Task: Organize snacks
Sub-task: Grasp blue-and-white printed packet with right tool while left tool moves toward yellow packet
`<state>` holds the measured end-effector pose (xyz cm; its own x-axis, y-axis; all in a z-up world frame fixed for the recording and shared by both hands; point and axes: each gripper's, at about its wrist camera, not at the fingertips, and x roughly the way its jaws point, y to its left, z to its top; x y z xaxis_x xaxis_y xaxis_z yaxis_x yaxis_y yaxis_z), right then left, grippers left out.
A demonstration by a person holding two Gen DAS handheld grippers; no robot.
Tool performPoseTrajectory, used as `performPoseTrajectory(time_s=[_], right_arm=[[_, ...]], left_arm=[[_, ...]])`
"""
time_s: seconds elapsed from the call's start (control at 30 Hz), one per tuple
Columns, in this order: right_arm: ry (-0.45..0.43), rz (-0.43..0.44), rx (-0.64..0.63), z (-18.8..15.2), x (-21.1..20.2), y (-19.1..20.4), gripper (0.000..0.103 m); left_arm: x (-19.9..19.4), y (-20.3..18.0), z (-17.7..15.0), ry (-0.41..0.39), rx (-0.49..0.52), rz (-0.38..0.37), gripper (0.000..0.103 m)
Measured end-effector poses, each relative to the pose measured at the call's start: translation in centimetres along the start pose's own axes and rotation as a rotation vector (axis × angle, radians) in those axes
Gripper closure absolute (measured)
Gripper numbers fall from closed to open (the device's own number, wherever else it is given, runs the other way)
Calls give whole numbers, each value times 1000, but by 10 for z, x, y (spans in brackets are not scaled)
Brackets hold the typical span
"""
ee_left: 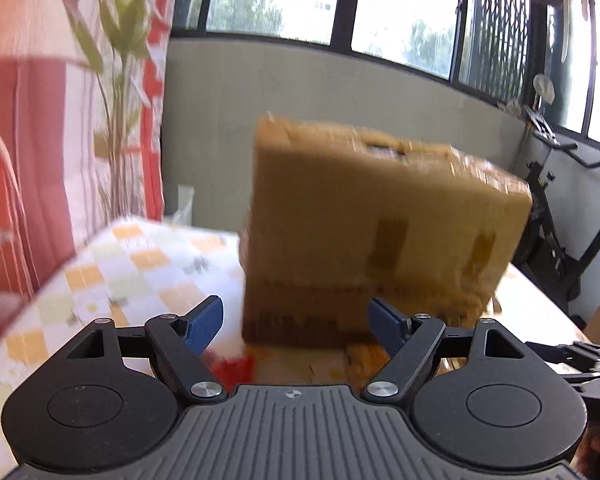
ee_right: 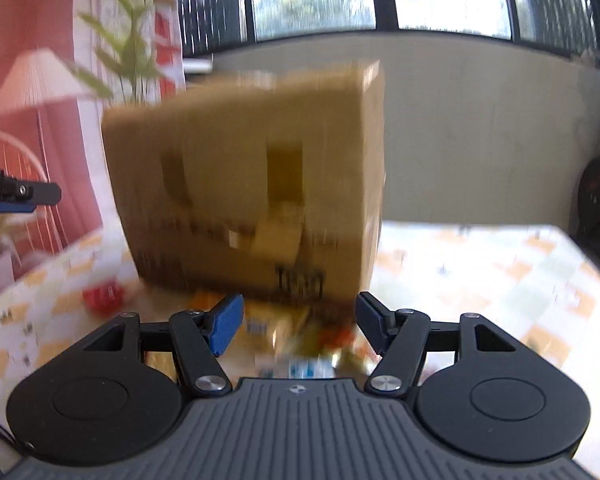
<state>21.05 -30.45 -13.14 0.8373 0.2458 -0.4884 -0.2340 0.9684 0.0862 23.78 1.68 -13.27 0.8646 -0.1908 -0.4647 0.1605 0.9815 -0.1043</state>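
Note:
A brown cardboard box (ee_left: 380, 232) stands on the checked tablecloth (ee_left: 140, 264), blurred by motion in both views. In front of it lie several small snack packets: a red one (ee_left: 232, 368) in the left wrist view, the same red packet (ee_right: 102, 294) and a mixed pile of packets (ee_right: 296, 344) in the right wrist view. My left gripper (ee_left: 296, 320) is open, its blue pads apart just short of the box's lower edge, nothing between them. My right gripper (ee_right: 298, 320) is also open above the pile, holding nothing. The left gripper's tip (ee_right: 16, 196) shows at the right wrist view's left edge.
A floor lamp (ee_right: 40, 80), a chair and a green plant (ee_left: 120, 40) stand at the left by a pink wall. Windows run along the back. An exercise bike (ee_left: 560, 220) stands right of the table. The right gripper's black linkage (ee_left: 580, 360) sits at the left wrist view's lower right.

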Motion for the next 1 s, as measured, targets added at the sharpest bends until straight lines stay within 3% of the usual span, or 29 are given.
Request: performPoseTrajectory(time_s=[0.3,0.33,0.6,0.87,0.9,0.93,1.0], right_arm=[[117,-13,28,-28,22,-5,41],[115,-4,27,-30,22,-4,47],[91,-4,-59,-31,19,7,51],[92,7,-24,-30,20,2,51],[92,7,-23,-30,20,2,51],[92,8,-21,-30,20,1,51],[93,8,-18,-30,20,2,51]], left_arm=[[21,-19,-54,135,21,-45,27],[23,-20,-59,148,23,-48,27],[36,-36,-90,266,97,-70,36],[44,-48,-100,286,155,-47,39],[43,-47,-100,281,155,-48,46],[42,-47,-99,279,161,-53,60],[42,-48,-98,276,174,-47,62]])
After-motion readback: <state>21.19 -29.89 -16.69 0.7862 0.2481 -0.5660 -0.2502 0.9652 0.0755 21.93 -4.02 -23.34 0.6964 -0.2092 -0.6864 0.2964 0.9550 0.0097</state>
